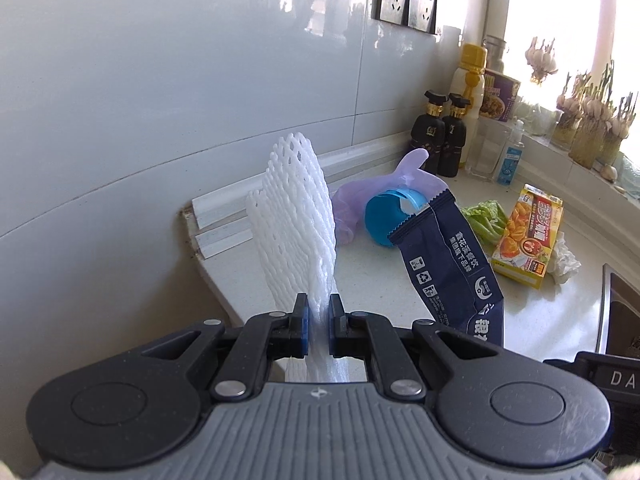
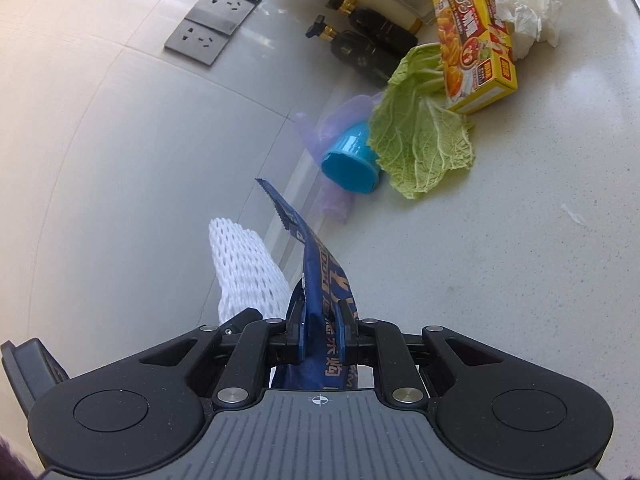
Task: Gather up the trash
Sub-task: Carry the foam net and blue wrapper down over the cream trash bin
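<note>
Collection is partly done: the left gripper (image 1: 319, 312) has its fingers closed on a white foam net (image 1: 294, 216), the right gripper (image 2: 321, 326) on a dark blue wrapper (image 2: 320, 280), both lifted above the desk (image 2: 520, 240). Still lying farther right on the desk are a purple glove (image 1: 360, 196), an overturned blue cup (image 2: 350, 160) whose contents cannot be told, a cabbage leaf (image 2: 420, 140), a yellow box (image 2: 476, 36) and a crumpled tissue (image 2: 528, 20). No trash bin is in view.

Left tongs (image 1: 319, 316): black linkage arms, silver rivets, blue pads (image 1: 305, 330) on the fingers, grey ribbed body with two round black caps. Right tongs (image 2: 322, 326): same build (small crosshair mark on the grey body).
</note>
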The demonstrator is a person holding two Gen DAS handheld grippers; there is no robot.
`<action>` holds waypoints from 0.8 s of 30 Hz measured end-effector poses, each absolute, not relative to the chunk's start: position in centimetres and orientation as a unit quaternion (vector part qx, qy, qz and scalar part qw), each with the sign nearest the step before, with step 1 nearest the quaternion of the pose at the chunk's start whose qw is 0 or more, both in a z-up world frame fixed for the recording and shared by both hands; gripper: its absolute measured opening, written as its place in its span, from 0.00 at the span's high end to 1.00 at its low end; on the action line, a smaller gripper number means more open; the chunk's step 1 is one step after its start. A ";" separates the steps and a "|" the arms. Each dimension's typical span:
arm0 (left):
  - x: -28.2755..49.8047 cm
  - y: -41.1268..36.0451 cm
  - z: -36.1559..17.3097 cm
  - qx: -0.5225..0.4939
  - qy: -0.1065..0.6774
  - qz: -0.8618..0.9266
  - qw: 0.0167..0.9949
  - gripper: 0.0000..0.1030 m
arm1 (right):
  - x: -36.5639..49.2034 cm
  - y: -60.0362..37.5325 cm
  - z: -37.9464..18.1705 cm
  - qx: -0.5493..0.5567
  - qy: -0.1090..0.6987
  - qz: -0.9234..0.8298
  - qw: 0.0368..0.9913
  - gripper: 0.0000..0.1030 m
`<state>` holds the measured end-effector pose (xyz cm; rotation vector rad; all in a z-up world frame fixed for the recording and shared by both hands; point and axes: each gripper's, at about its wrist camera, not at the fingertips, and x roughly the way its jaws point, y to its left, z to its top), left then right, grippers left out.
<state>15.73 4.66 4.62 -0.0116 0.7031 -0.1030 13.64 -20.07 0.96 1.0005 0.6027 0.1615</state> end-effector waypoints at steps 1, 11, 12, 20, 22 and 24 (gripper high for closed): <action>15.3 5.2 4.6 -0.007 0.343 -0.049 0.938 0.93 | 13.6 -19.6 1.0 0.467 0.285 0.077 0.834 0.86; 11.6 11.0 3.5 -0.026 0.348 -0.023 0.937 0.93 | 13.4 -13.2 1.5 0.400 0.311 0.105 0.856 0.86; 11.3 11.5 3.3 -0.029 0.350 -0.020 0.936 0.93 | 13.5 -12.6 1.6 0.393 0.314 0.107 0.858 0.86; 9.2 15.4 1.0 -0.060 0.364 -0.002 0.930 0.93 | 13.6 -7.3 0.7 0.326 0.340 0.125 0.873 0.86; 8.7 16.0 -0.1 -0.067 0.369 0.000 0.927 0.93 | 13.5 -5.9 0.2 0.305 0.344 0.127 0.879 0.86; 8.2 16.6 -1.4 -0.080 0.378 -0.002 0.922 0.93 | 13.5 -4.6 -0.5 0.281 0.348 0.128 0.885 0.86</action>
